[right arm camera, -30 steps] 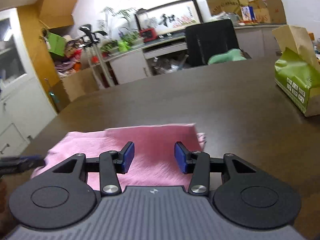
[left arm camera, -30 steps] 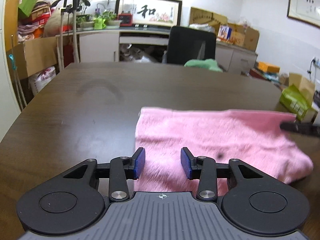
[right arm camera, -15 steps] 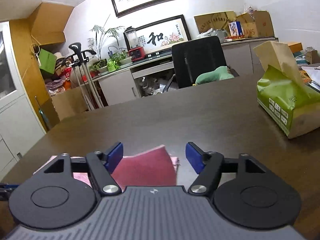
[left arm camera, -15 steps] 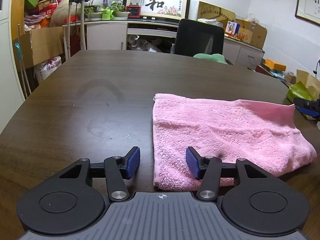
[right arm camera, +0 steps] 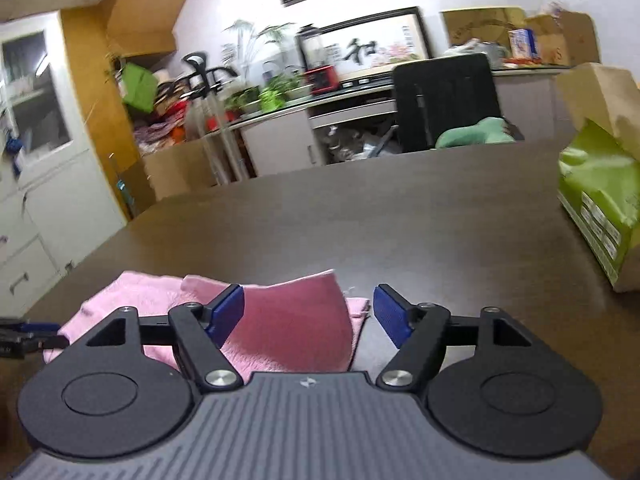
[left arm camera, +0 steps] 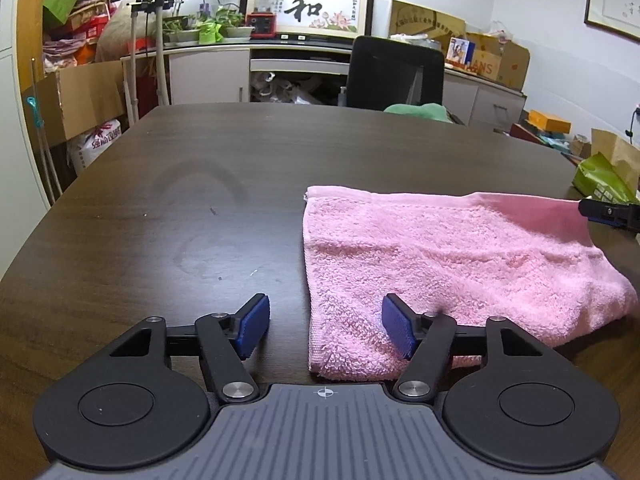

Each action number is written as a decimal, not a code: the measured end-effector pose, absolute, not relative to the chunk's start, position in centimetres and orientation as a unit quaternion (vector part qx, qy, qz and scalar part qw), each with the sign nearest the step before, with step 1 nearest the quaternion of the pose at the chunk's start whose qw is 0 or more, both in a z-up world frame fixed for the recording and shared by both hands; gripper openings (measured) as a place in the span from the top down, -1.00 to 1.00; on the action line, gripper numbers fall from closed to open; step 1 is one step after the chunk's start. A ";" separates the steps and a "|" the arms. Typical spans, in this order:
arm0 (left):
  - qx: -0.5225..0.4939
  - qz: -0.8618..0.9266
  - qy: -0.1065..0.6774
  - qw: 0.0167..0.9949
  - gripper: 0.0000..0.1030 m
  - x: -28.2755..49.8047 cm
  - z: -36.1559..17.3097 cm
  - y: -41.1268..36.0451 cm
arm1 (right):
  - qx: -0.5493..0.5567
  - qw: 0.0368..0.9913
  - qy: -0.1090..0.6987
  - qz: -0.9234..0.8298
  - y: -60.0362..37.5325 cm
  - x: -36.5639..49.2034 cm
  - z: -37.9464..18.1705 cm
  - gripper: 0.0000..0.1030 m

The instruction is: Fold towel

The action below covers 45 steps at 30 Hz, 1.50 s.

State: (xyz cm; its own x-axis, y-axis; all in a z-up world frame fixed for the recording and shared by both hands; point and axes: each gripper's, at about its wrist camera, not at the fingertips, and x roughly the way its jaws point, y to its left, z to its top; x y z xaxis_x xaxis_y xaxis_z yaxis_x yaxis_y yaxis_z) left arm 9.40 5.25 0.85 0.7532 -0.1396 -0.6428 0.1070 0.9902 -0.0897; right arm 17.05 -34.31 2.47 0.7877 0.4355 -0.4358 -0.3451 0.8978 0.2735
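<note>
Pink towel [left arm camera: 460, 264] lies folded on the dark tabletop [left arm camera: 200, 184], toward its near right part, one layer doubled over another with a long straight edge facing away. In the right wrist view a corner flap [right arm camera: 296, 320] stands up loosely instead of lying flat. The left hand-held gripper [left arm camera: 324, 330] hovers over the towel's near left corner, its jaws opening, one pad over cloth and the other over bare wood, neither pressing. The right hand-held gripper [right arm camera: 308, 312] sits at the towel's opposite end, its jaws also opening, the raised flap between them but free of both pads. A green tissue pack [right arm camera: 596, 204] stands near the tabletop's right edge. This looks like the release after a fold; next would come fresh grips for another fold, or flattening that flap.
</note>
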 end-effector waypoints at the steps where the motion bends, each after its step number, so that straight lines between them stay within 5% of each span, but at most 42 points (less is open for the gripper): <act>1: -0.022 -0.066 0.345 0.936 -0.31 9.4 0.8 5.2 | 0.083 0.943 0.249 0.206 -34.2 17.1 2.6 -0.55; 5: -0.022 -0.069 0.346 0.936 -0.40 9.4 0.8 5.4 | 0.060 0.946 0.250 0.198 -33.7 17.3 3.0 -0.48; 7: -0.024 -0.070 0.347 0.935 -0.46 9.4 0.8 5.4 | 0.047 0.943 0.261 0.199 -33.3 17.6 3.0 0.31; 13: -0.024 -0.070 0.348 0.934 -0.54 9.3 0.8 5.4 | 0.023 0.941 0.270 0.204 -32.1 17.5 2.9 0.81; 16: -0.024 -0.068 0.349 0.934 -0.55 9.2 0.9 5.5 | 0.037 0.944 0.253 0.209 -32.0 16.6 4.0 0.87; 26: -0.026 -0.070 0.346 0.935 -0.62 9.1 1.1 5.4 | 0.238 0.895 0.269 0.266 -35.3 13.7 8.4 0.87; 32: -0.019 -0.066 0.344 0.936 -0.66 9.1 0.9 5.0 | 0.268 0.888 0.343 0.149 -35.1 17.6 3.7 0.37; 36: -0.018 -0.061 0.341 0.938 -0.69 8.9 1.0 5.0 | 0.261 0.899 0.322 0.137 -35.1 17.3 3.4 0.30; 40: -0.019 -0.059 0.339 0.939 -0.72 9.0 1.1 5.0 | 0.269 0.906 0.275 0.173 -35.0 15.6 5.0 -0.01; 45: -0.015 -0.058 0.340 0.939 -0.73 9.1 0.9 5.1 | 0.316 0.861 0.322 0.235 -34.8 16.1 3.7 -0.08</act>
State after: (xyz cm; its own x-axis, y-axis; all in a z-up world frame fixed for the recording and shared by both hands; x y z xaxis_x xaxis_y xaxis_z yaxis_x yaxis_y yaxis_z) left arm 9.14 5.06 0.87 0.7627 -0.1192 -0.6356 0.0986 0.9928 -0.0679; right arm 16.10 -34.81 3.67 0.6823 0.6077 -0.4064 -0.1998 0.6898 0.6959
